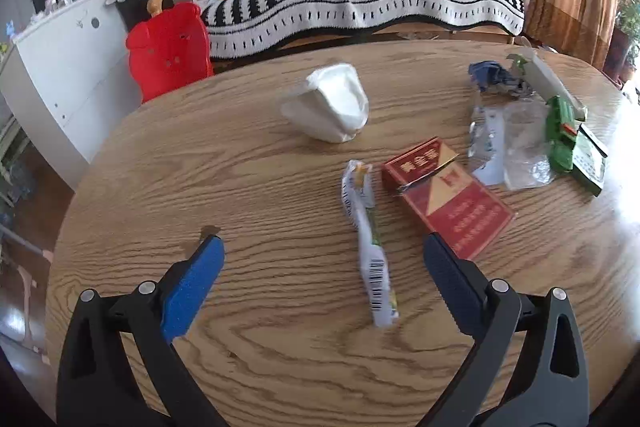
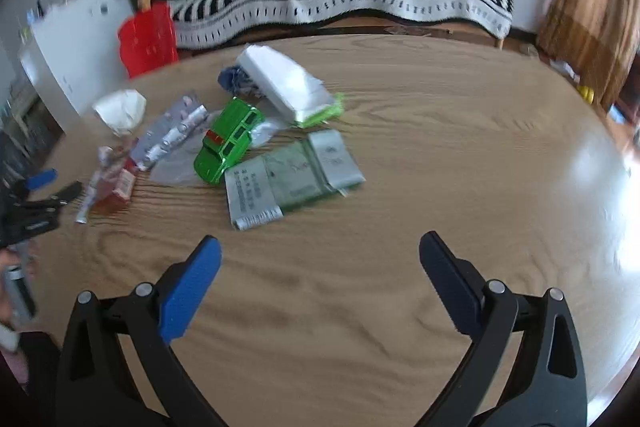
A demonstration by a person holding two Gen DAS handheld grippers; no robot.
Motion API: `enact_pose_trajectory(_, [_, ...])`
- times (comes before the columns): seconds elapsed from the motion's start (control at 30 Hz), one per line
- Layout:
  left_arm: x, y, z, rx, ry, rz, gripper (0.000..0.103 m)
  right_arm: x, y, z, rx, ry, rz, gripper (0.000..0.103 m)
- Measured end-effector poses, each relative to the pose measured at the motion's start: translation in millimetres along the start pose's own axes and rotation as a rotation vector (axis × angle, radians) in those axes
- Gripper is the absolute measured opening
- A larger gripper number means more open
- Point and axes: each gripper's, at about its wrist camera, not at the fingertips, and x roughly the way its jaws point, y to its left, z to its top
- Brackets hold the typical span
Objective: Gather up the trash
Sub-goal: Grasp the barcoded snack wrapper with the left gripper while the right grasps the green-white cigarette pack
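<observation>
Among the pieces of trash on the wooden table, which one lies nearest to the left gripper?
The long white wrapper with a barcode. It lies between the open fingers of the left gripper, while the red carton sits just beyond.

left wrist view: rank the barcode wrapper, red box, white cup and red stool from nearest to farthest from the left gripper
From the left gripper:
1. Barcode wrapper, lying between its open fingers.
2. Red box, just past the right finger.
3. White cup, on its side mid-table.
4. Red stool, off the table, far left.

Wrapper (image 1: 370,247) lies left of box (image 1: 448,195) on table (image 1: 240,367).
</observation>
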Motion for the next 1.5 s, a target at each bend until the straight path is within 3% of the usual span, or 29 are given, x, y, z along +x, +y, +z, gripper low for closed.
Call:
enact_pose_trajectory(0.23, [26, 0, 3, 0.021, 0.038, -0.003, 0.097, 46, 50, 41, -0.120, -0.002, -0.149, 0.096])
enact_pose_trajectory(0.33, [29, -2, 5, 0.028, 0.037, -0.017, 0.097, 66, 53, 53, -0.123, 0.000, -0.265, 0.096])
enact_pose_trajectory(0.4, [25, -4, 7, 0.029, 0.016, -0.026, 0.097, 78, 46, 55, -0.106, 0.023, -0.296, 0.096])
enact_pose_trajectory(0.53, [22, -4, 9, 0.027, 0.004, -0.021, 0.097, 87, 42, 58, -0.072, 0.022, -0.283, 0.096])
enact_pose_trajectory(0.8, [24, 3, 5, 0.006, 0.023, -0.033, 0.097, 85, 47, 37, -0.171, 0.049, -0.283, 0.096])
enact_pose_trajectory(1.0, [18, 10, 2, -0.025, 0.017, -0.052, 0.097, 51, -7, 6, -0.050, 0.053, -0.329, 0.096])
enact_pose_trajectory(1.1, [20, 9, 2, -0.019, 0.022, -0.052, 0.097, 41, -29, -2, 0.046, 0.047, -0.286, 0.096])
enact_pose_trajectory(1.37, [35, 10, -3, -0.057, 0.079, -0.088, 0.096, 49, -23, -11, 0.021, 0.082, -0.255, 0.096])
enact_pose_trajectory(1.43, [39, 11, -5, -0.069, 0.090, -0.102, 0.091, 51, -33, -15, 0.104, 0.109, -0.172, 0.098])
enact_pose_trajectory(1.5, [40, 10, -5, -0.056, 0.076, -0.109, 0.086, 49, -35, -14, 0.089, 0.100, -0.163, 0.098])
